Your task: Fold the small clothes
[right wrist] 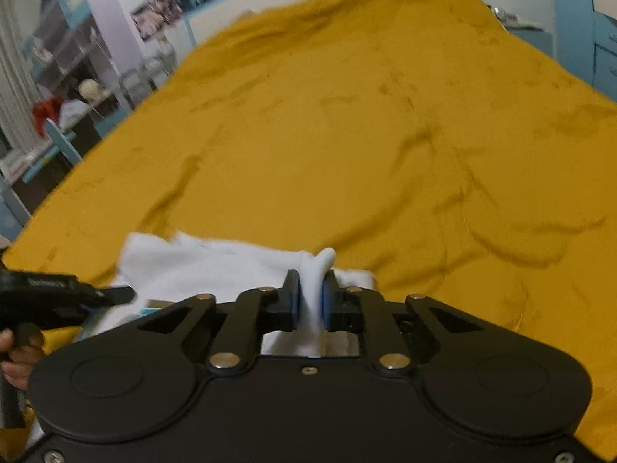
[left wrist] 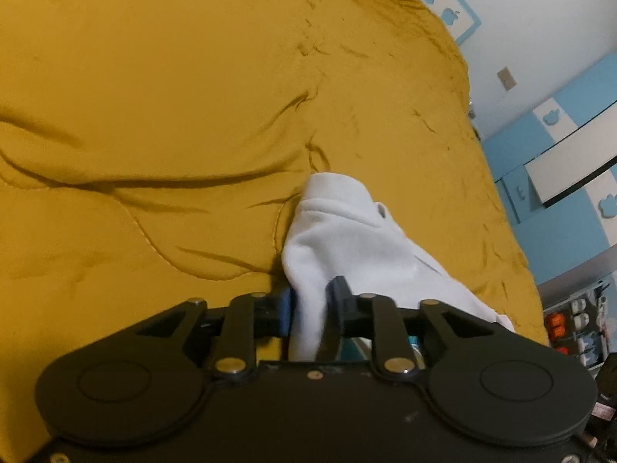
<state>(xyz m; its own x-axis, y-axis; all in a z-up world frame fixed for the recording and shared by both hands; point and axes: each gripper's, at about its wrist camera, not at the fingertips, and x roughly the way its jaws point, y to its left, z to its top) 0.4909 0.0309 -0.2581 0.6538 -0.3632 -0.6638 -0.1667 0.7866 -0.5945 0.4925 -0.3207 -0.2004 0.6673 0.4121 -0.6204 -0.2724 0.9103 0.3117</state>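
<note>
A small white fleece garment (left wrist: pixel 358 247) is lying near the close edge of a bed, on its rumpled mustard-yellow quilted bedspread (left wrist: pixel 173 115), with a ribbed cuff or hem end pointing away from the left wrist camera. The left tongs (left wrist: pixel 312 308) are sitting nearly closed, their blue pads pinching a bunched ridge of the white cloth. The right tongs (right wrist: pixel 310 297) are likewise squeezing down tight on a raised fold of the same garment, which is poking up between the pads. In the right wrist view, the left tongs are showing at the left edge, carried by a person's hand (right wrist: pixel 15 351). The garment is looking light, soft and floppy, so it is likely sagging between the two grips and sliding easily over the bedspread; thick fleece is probably bunching rather than creasing sharply. Taking it at corners or along a hem, rather than mid-panel, would seem to be giving a cleaner fold.
</note>
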